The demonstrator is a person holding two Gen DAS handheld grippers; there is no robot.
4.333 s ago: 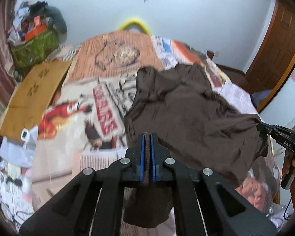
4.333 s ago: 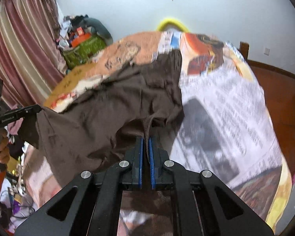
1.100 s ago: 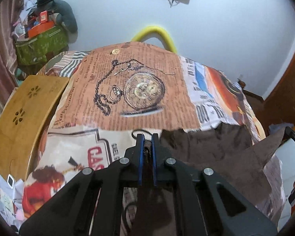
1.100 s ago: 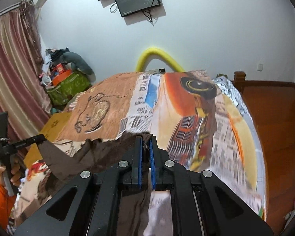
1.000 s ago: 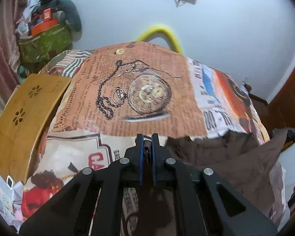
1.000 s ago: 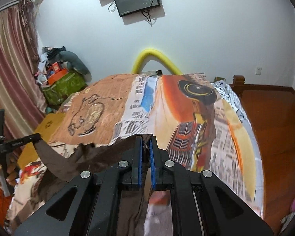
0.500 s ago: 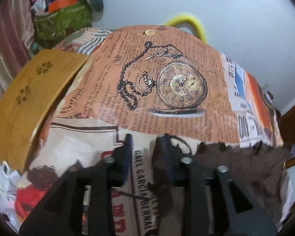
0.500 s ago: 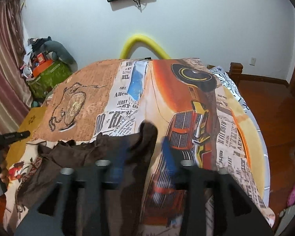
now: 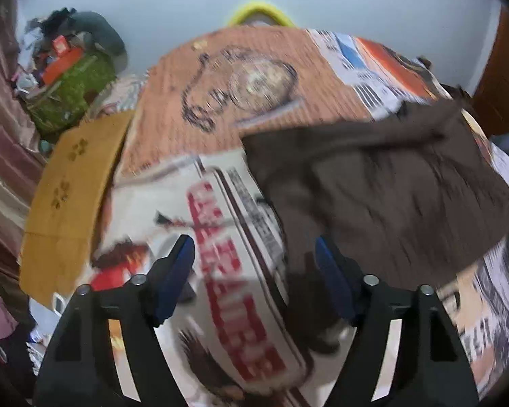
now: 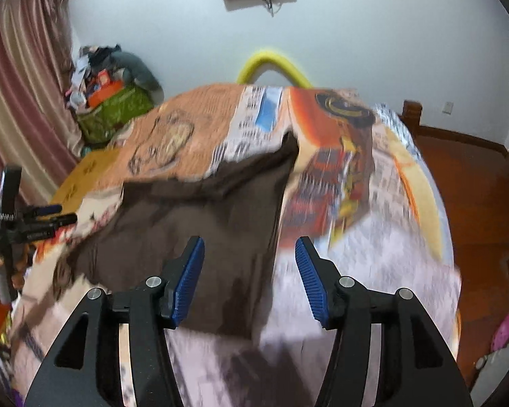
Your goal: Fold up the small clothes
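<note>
A dark brown garment [image 9: 383,186] lies spread on the printed bedspread [image 9: 241,108], to the right in the left wrist view. In the right wrist view the brown garment [image 10: 207,217] lies left of centre. My left gripper [image 9: 254,254] is open and empty, above the bedspread by the garment's left edge. My right gripper [image 10: 249,254] is open and empty, above the garment's right edge. The left gripper also shows at the far left of the right wrist view [image 10: 56,213]. Both views are blurred by motion.
A yellow-brown board [image 9: 68,190] lies along the bed's left side. A green bag with clutter [image 10: 112,108] stands by the curtain [image 10: 13,95]. A yellow curved tube [image 10: 271,64] sits behind the bed. Wooden floor [image 10: 475,183] lies to the right.
Both grippers were shut on the brown garment's edge and carried it up the bed. They have opened, let it go and pulled back; the garment now lies flat.
</note>
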